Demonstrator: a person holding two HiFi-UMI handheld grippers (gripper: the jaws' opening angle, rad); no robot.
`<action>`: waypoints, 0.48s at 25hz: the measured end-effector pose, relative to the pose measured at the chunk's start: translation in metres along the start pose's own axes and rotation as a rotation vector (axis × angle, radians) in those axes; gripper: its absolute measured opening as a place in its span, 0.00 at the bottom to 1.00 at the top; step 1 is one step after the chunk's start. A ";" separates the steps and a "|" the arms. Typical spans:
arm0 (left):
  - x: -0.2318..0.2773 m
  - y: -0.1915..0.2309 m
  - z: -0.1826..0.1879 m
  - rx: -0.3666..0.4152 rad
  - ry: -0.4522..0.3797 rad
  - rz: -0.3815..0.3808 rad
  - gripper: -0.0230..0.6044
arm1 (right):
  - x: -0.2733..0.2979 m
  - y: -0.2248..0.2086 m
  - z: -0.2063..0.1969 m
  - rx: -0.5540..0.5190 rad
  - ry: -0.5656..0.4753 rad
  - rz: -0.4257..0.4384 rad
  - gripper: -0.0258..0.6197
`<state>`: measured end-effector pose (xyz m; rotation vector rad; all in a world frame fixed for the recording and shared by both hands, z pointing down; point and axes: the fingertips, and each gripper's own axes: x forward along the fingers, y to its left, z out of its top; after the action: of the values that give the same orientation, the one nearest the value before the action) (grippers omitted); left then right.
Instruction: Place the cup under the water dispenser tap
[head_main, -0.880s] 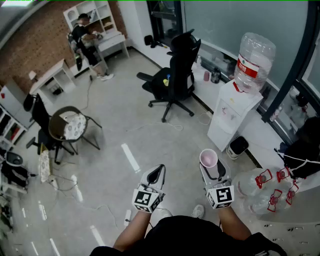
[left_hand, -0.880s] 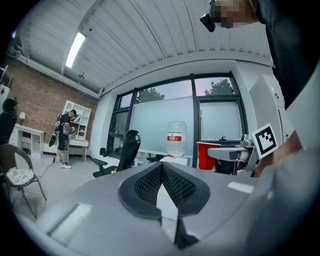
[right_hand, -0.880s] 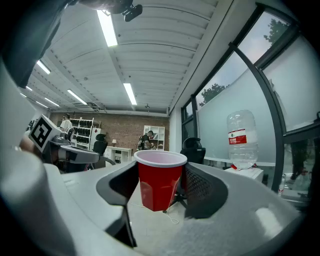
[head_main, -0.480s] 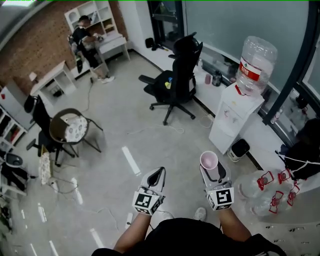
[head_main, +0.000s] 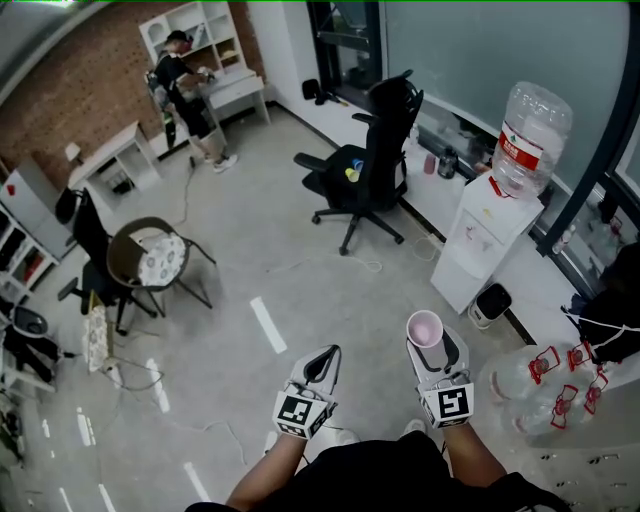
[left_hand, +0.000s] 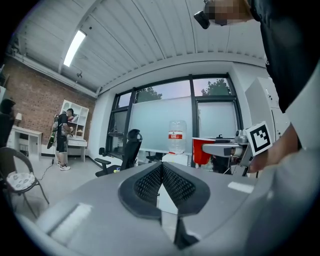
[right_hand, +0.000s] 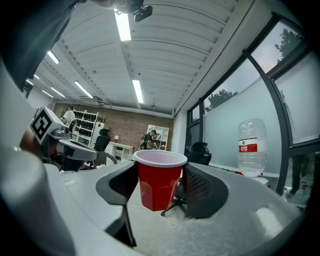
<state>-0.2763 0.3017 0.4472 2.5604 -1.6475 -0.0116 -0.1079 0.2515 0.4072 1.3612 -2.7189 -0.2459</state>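
No legible text; the water bottle label blurs.

Cup in right tool, water dispenser ahead, bottle atop it

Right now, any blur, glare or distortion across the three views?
Head view: sharp, evenly lit, heavy fisheye curve; cup reads clean. Left gripper view: dark vignette at the edges, window bright but not clipped. Right gripper view: cup crisp in the right gripper, ceiling light blown out, water bottle backlit.
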 end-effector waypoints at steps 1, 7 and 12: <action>0.000 0.004 -0.001 0.002 -0.004 0.000 0.06 | 0.001 0.002 0.001 0.000 -0.003 -0.005 0.46; 0.017 0.013 0.001 0.020 -0.001 -0.032 0.06 | 0.013 -0.015 -0.002 0.069 -0.016 -0.050 0.46; 0.058 0.013 0.009 0.044 0.002 -0.063 0.06 | 0.032 -0.057 -0.004 0.054 -0.024 -0.085 0.46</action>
<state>-0.2647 0.2434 0.4424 2.6429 -1.5828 0.0226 -0.0810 0.1918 0.4011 1.4999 -2.7093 -0.1983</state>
